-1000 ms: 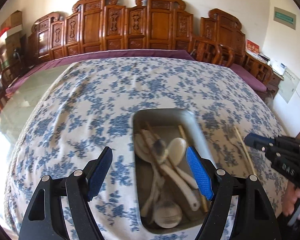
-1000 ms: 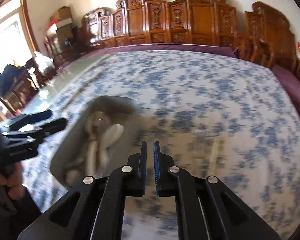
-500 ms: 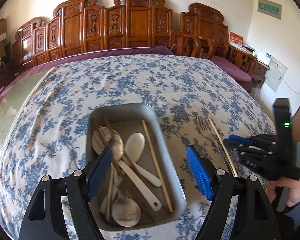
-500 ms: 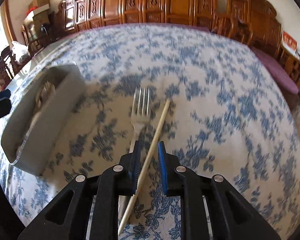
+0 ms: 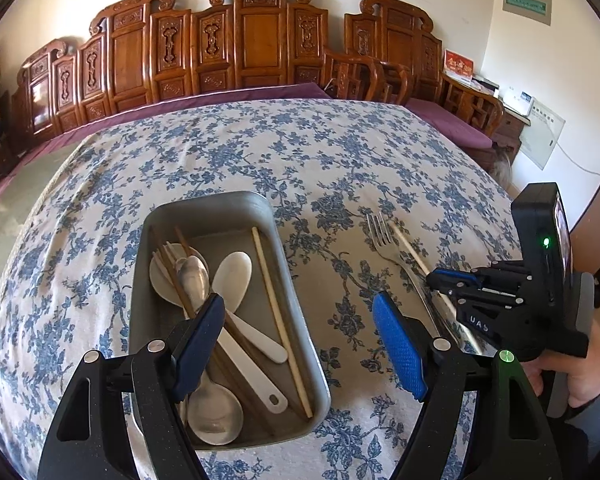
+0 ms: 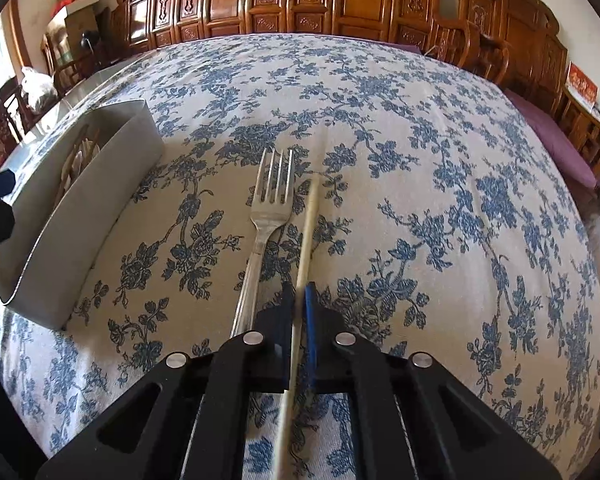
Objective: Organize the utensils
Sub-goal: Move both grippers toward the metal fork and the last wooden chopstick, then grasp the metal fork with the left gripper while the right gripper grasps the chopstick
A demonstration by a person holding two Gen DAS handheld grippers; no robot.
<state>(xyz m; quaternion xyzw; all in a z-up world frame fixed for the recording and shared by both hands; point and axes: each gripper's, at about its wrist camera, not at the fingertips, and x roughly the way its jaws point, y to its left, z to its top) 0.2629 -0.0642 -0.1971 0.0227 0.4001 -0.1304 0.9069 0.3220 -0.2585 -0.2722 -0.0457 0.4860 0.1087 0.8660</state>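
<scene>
A grey metal tray (image 5: 296,280) sits on the floral tablecloth and holds several spoons (image 5: 232,268) and chopsticks (image 5: 278,312). It also shows at the left of the right wrist view (image 6: 88,208). My left gripper (image 5: 300,344) is open, just above the tray's near right corner, holding nothing. A steel fork (image 6: 266,216) and a pale chopstick (image 6: 308,224) lie side by side right of the tray; both show in the left wrist view, the fork (image 5: 384,240) and the chopstick (image 5: 410,248). My right gripper (image 6: 299,300) is shut on the chopstick, low at the cloth.
The round table (image 5: 260,144) carries a blue-flowered cloth (image 6: 420,160). Carved wooden chairs (image 5: 260,40) line the far side. A purple cushion (image 6: 556,140) lies at the right.
The right gripper has dropped lower and narrowed around the chopstick. The left gripper has shifted a little; the tray now sits more to its left.
</scene>
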